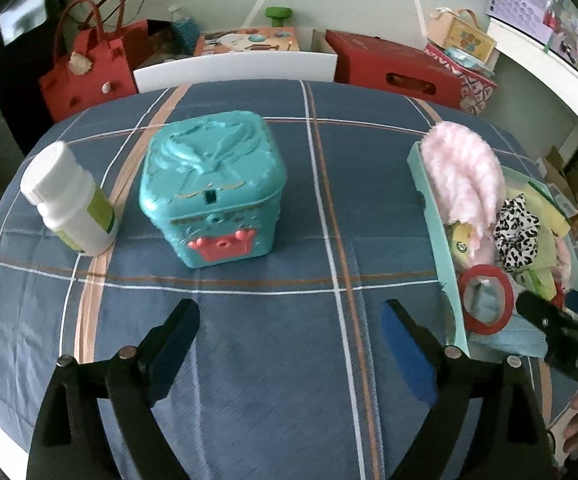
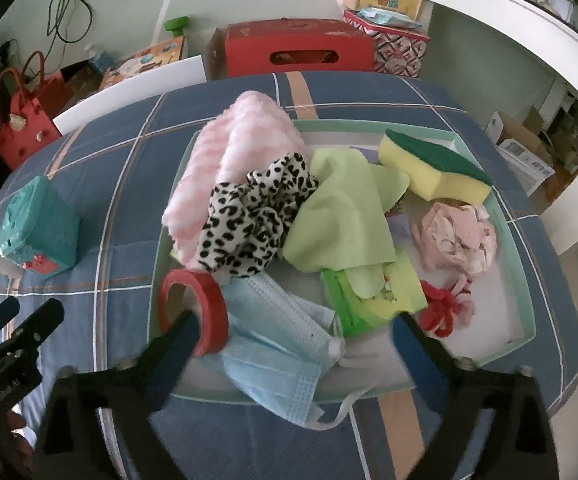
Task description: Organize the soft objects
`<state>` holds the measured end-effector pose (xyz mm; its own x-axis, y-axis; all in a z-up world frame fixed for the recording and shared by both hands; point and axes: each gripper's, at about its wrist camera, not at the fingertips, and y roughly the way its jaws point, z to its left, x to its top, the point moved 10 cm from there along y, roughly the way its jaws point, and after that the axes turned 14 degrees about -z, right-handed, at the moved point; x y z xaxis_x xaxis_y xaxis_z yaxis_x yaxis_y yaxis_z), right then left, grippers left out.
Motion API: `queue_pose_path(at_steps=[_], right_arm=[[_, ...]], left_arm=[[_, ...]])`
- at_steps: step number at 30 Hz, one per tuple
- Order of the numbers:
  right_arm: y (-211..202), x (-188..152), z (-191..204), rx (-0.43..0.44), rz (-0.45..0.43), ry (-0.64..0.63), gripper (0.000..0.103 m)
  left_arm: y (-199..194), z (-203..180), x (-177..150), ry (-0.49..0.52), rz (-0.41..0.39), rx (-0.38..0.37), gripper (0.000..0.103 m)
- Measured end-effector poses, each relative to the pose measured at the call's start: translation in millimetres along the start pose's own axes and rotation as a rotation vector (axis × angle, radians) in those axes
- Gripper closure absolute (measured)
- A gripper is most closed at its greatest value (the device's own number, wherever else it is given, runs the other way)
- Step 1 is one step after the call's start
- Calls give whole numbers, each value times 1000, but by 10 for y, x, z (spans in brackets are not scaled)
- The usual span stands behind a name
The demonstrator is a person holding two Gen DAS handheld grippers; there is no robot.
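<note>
Item 1, lower left of the left wrist view: white bottle (image 1: 71,200), upright on the checked blue table (image 1: 249,360); hard, not task stock.

Item 2, centre left: teal lidded box (image 1: 209,188), just beside the bottle; also hard.

Item 3, bottom centre: left gripper (image 1: 293,316), fingers wide apart over bare cloth, nothing between them.

Item 4, centre of the right wrist view: pale green tray (image 2: 525,264) holding the soft goods, namely pink fluffy towel (image 2: 225,160), leopard scrunchie (image 2: 253,220), green cloth (image 2: 341,216), sponge (image 2: 433,168), crumpled pink fabric (image 2: 457,240), blue face mask (image 2: 285,344), plus a red tape roll (image 2: 193,308).

Item 5, bottom centre: right gripper (image 2: 293,332), fingers fully apart above the mask, gripping nothing.

Risk note: the mask overhangs the tray's near rim and its strap trails onto the table; a passing finger could snag it and drag it out. The towel, leaning over the left wall, may likewise topple.
</note>
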<state>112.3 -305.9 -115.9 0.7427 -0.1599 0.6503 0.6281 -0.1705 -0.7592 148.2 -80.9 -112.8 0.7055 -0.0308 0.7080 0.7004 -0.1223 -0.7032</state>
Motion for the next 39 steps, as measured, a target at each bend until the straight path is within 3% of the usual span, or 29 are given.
queue_pose_path(at_steps=[11, 20, 25, 39], right_arm=[[-142, -168, 69, -14, -5, -17, 0], [-300, -177, 186, -10, -48, -49, 0], [-320, -211, 251, 5, -40, -54, 0], [-398, -201, 344, 23, -74, -82, 0]], left_arm=[[-219, 236, -95, -81, 20, 22, 11], [-442, 434, -177, -48, 35, 105, 11], [-576, 574, -184, -29, 14, 200, 11], [-608, 636, -339, -69, 40, 206, 11]])
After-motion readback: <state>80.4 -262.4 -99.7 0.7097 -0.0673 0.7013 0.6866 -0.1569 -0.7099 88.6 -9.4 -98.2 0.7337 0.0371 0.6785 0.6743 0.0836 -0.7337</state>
